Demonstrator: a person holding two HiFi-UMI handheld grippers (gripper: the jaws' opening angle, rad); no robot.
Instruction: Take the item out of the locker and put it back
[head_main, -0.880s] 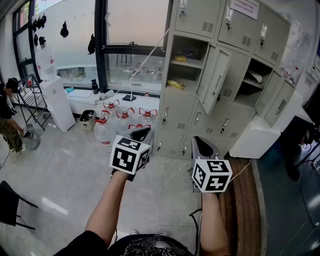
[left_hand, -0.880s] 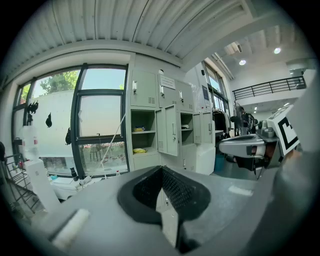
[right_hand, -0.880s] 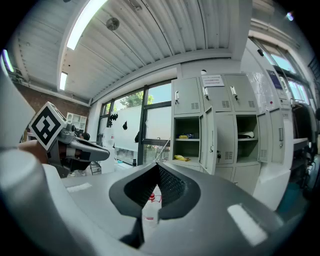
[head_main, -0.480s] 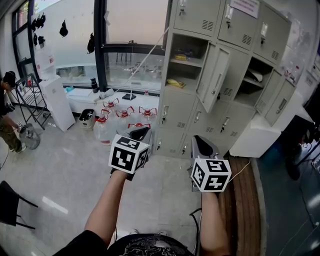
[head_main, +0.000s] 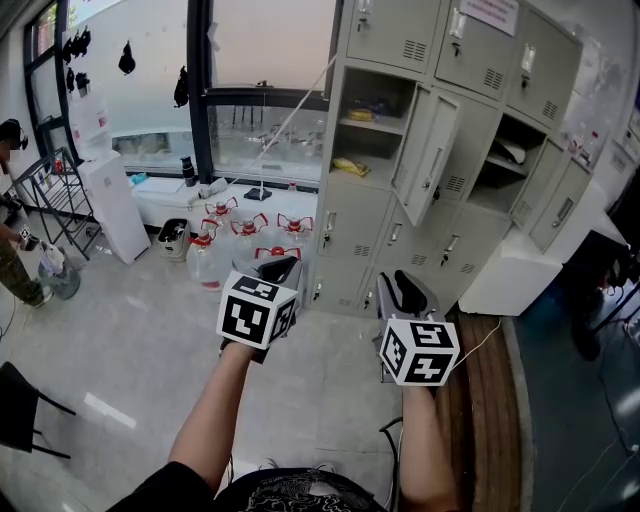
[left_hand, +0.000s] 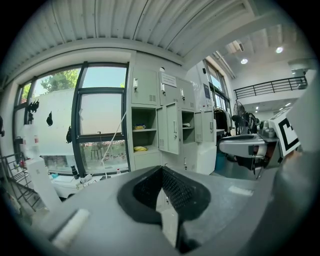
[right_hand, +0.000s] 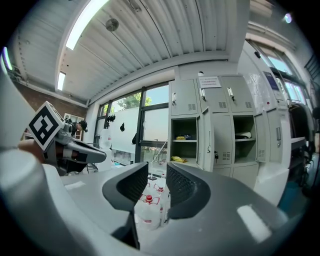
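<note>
Grey locker (head_main: 430, 155) untouched; right hand-held gripper (head_main: 403, 290) just cracked open, empty, likely prepping a grasp; left hand-held gripper (head_main: 281, 268) closed, empty.

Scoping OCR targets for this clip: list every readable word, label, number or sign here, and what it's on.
Nothing here is legible.
Notice sheet, on an upper door of the lockers: reddish print, too small to read.
Posters, right of the lockers: blurred, unreadable.
Marker cubes: black-and-white square patterns, no letters or numbers.
</note>
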